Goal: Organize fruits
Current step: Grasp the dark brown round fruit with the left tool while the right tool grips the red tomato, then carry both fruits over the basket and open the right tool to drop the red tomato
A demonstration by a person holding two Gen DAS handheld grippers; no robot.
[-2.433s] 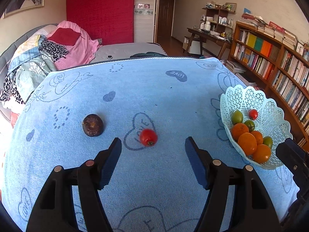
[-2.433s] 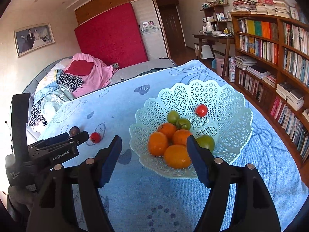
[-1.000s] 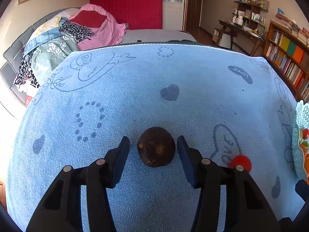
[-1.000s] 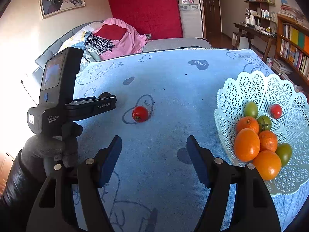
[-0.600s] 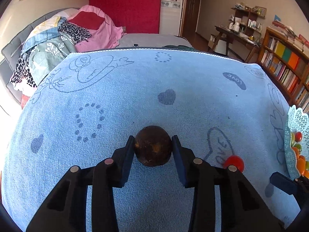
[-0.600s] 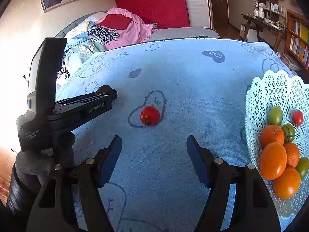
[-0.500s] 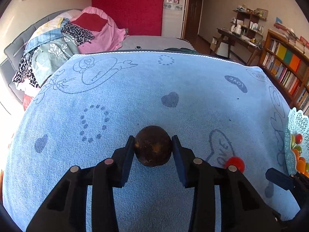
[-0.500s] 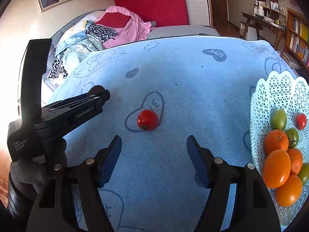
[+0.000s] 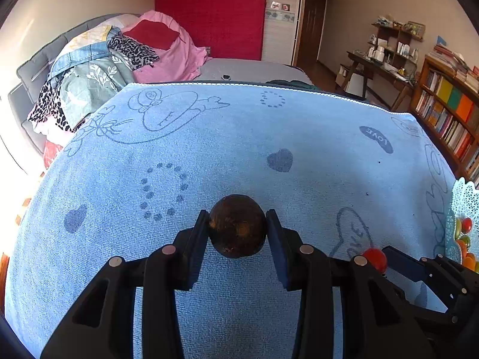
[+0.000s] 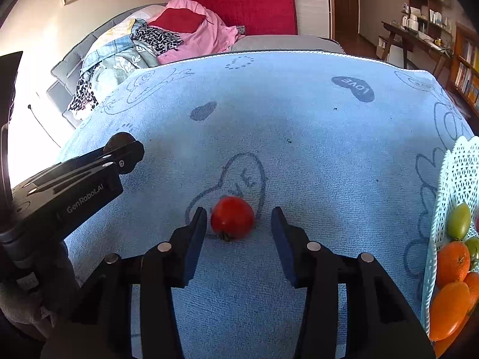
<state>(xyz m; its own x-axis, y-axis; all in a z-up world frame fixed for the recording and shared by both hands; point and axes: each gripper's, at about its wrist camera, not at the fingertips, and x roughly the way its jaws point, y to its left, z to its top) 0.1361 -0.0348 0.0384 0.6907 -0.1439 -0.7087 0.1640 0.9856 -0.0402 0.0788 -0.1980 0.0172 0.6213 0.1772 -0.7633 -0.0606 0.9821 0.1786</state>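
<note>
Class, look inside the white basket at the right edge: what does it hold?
The basket holds oranges and green tomatoes; a red tomato shows in the left wrist view. Most of the basket lies outside both frames, so any further contents cannot be seen.

Dark brown round fruit [image 9: 237,226], rough mottled skin, poss. a passion fruit, hard to tell; sits mid-towel, toward near edge. Small red tomato [image 10: 232,217], glossy, stem end facing near edge, lies on a heart outline of the blue towel [image 10: 299,125]. White lattice basket [image 10: 458,173] at towel's right edge holds oranges [image 10: 449,308], green tomatoes [image 10: 459,221].
</note>
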